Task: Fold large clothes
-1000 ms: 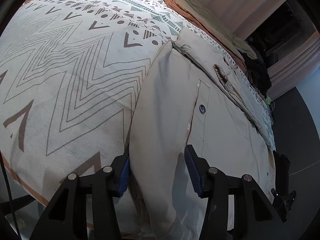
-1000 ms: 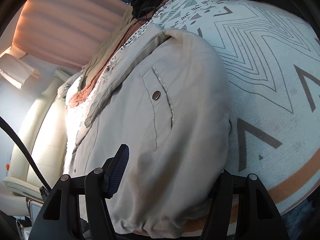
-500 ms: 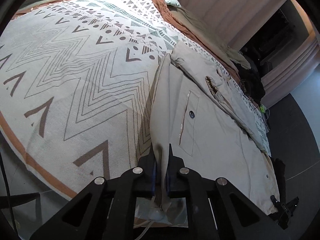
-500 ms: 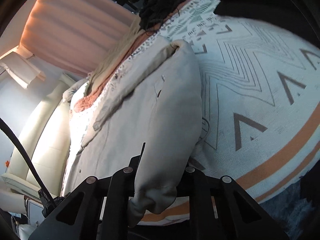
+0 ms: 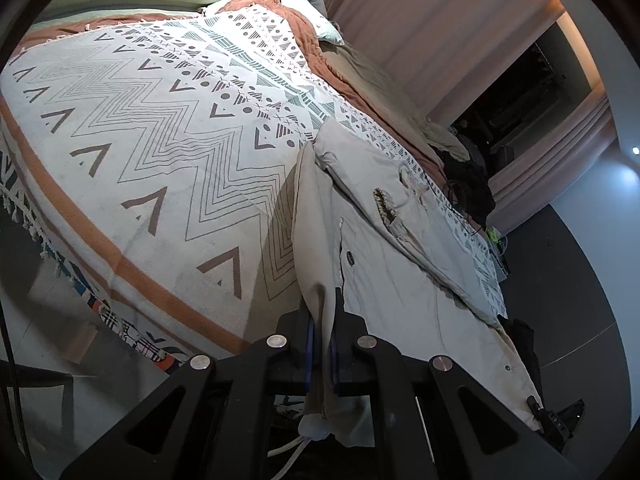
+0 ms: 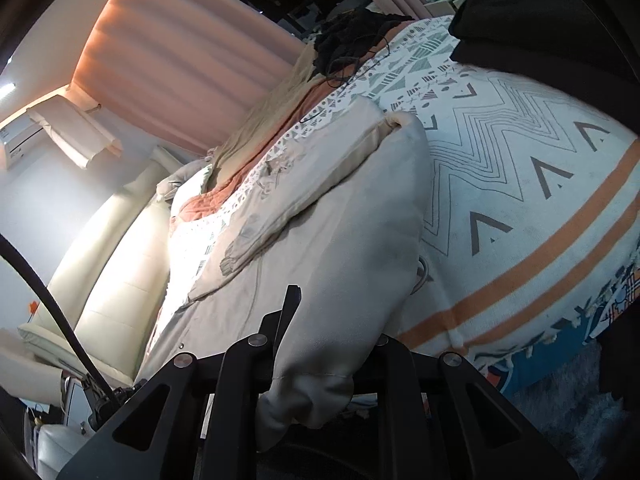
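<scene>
my left gripper (image 5: 321,344) is pinched tight on the hem corner of the large pale beige cotton jacket (image 5: 400,280), its blue pads nearly meeting with only a thin fold of cloth between them. my right gripper (image 6: 328,344) is clamped on a much thicker bunch of the same jacket's edge (image 6: 340,240), so its jaws sit a little wider. the jacket lies along one side of the white bedspread with grey zigzags and an orange band (image 5: 160,160); the end nearest me is raised off it in my two grips, and the far end with the collar lies flat on the bed.

what worries me: the left hold is on very little fabric, and i judge a hard pull could slide it out of the pads. the white drawcord (image 5: 292,446) hanging below that grip could snag or drag. the right bunch is bulky and uneven, so the fold line may come out crooked or one layer may slip free. the flat far end may also drag along the bedspread and rumple it.

i can read no brand, label or writing anywhere; the dark snap button (image 5: 350,257) is too small to show any mark.
</scene>
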`<action>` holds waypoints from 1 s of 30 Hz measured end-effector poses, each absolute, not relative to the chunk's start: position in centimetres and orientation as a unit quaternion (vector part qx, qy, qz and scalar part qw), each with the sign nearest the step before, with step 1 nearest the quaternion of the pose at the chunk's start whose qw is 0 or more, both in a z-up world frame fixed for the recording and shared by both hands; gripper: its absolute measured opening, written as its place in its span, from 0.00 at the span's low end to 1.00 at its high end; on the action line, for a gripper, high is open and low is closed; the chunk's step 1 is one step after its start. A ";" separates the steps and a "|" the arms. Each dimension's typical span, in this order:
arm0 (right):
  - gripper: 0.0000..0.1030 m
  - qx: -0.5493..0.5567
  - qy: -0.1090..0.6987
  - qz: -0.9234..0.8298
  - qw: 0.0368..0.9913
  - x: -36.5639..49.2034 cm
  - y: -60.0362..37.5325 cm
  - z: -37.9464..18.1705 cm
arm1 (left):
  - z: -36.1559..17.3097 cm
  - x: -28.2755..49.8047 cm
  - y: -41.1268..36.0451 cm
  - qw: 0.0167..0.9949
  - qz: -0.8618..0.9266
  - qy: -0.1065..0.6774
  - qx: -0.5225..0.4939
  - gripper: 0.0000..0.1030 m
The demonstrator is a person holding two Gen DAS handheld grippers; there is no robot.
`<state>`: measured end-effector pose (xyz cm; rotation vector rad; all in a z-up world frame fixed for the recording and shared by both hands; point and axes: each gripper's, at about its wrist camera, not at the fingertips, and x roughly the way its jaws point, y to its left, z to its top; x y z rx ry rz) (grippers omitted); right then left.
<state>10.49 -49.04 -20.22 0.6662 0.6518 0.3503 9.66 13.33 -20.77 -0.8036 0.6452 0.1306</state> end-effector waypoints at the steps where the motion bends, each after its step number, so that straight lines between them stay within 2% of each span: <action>1: 0.13 0.317 0.309 0.171 0.880 9.9 -49.1 -19.9 | -20.5 9.1 13.4 0.869 0.059 0.304 -0.387 0.07; 20: 0.13 0.312 0.221 0.237 0.893 0.6 -51.3 -13.1 | -11.4 -0.7 13.6 0.894 0.001 0.178 -0.412 0.06; 30: 0.13 0.303 0.197 0.244 0.900 1.1 -51.4 -10.7 | -7.3 -0.1 14.0 0.905 0.000 0.139 -0.401 0.06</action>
